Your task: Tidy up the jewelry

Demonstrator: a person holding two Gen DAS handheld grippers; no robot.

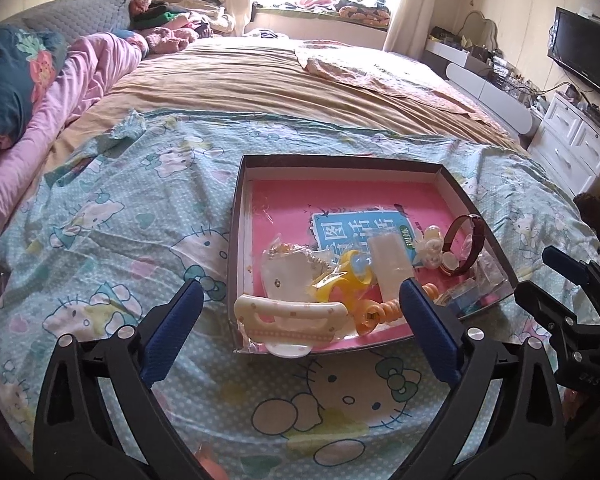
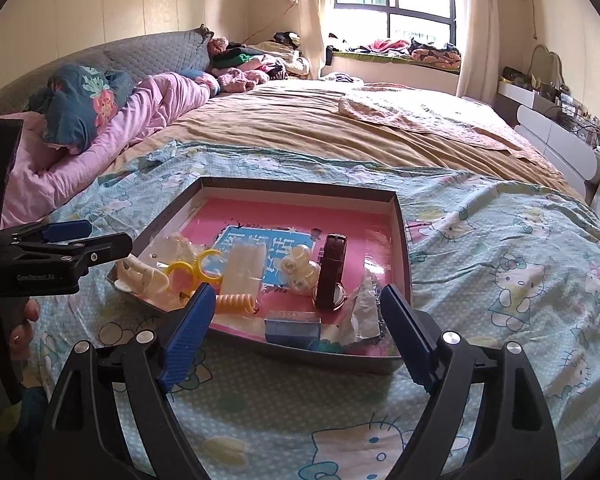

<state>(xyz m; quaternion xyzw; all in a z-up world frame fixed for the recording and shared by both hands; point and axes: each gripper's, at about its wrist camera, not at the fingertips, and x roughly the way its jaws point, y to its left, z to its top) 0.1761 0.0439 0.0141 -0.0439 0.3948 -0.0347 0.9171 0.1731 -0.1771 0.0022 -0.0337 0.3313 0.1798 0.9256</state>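
Here both tools, left tool and right tool, gape wide, empty

Pink-lined box, brown watch.

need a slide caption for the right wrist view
Open right gripper hovers before a jewelry-filled box on a bed.

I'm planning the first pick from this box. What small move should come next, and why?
Probably ease the right gripper forward and down over the watch. Both grippers are open and empty, short of the box, and the watch stands apart from the other pieces on that gripper's side.
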